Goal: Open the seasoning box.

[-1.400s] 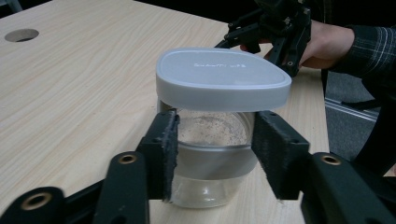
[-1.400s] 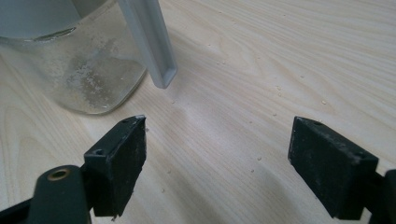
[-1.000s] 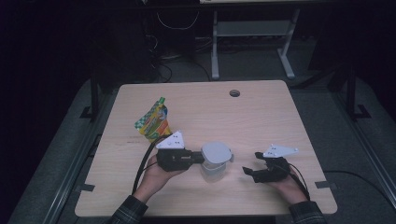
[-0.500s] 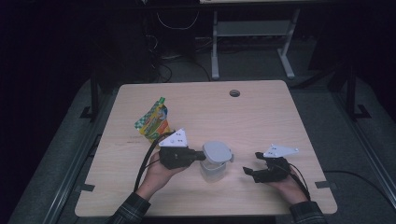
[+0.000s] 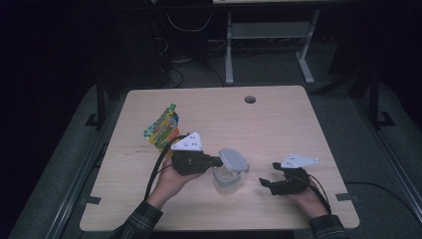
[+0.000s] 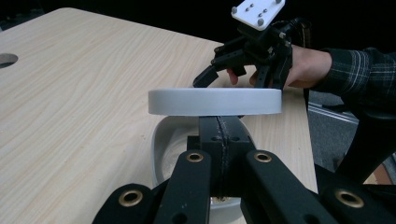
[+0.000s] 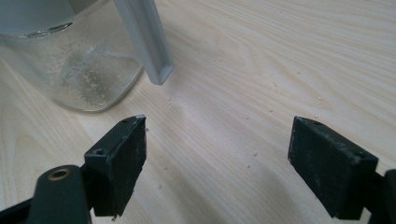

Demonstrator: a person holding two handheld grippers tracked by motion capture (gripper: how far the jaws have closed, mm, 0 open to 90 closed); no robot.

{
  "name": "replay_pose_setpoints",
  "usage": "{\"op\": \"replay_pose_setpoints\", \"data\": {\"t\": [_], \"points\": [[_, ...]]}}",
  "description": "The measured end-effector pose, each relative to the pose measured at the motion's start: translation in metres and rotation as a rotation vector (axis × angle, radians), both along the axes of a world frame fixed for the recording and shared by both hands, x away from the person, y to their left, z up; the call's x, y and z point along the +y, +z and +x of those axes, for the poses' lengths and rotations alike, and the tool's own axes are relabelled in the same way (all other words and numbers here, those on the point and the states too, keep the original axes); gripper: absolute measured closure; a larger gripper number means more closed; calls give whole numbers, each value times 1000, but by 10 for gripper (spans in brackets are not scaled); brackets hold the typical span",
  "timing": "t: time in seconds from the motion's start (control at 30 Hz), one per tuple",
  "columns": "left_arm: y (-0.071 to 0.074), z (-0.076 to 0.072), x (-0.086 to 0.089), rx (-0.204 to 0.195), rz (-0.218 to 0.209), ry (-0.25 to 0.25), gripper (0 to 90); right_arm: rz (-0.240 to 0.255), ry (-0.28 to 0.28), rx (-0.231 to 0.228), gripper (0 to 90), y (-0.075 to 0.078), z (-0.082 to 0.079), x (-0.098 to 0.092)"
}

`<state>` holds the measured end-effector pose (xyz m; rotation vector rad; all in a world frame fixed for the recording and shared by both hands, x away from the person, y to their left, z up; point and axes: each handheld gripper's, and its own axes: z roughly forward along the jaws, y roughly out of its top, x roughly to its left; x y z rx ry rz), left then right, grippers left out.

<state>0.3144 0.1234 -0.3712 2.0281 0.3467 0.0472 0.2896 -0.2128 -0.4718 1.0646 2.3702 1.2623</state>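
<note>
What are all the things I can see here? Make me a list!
Table: one, light wood, middle of the scene.
Jar: one, clear, near the table's front, open.
Lid: one, grey, tilted over the jar, pinched at its rim.
Snack pouch: one, green, yellow and orange, left side of table.
Left gripper: one, black, shut on the lid.
Right gripper: one, black, open, right of the jar.

Dark lab, wooden table (image 5: 278, 124), floor cables (image 5: 184, 64)
</note>
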Motion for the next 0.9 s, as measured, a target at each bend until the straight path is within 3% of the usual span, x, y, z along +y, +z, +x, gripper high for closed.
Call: {"op": "replay_pose_setpoints", "data": {"t": [0.9], "points": [[11, 15, -18, 2, -37, -22, 900, -1, -9, 4, 189, 0, 0, -2]]}}
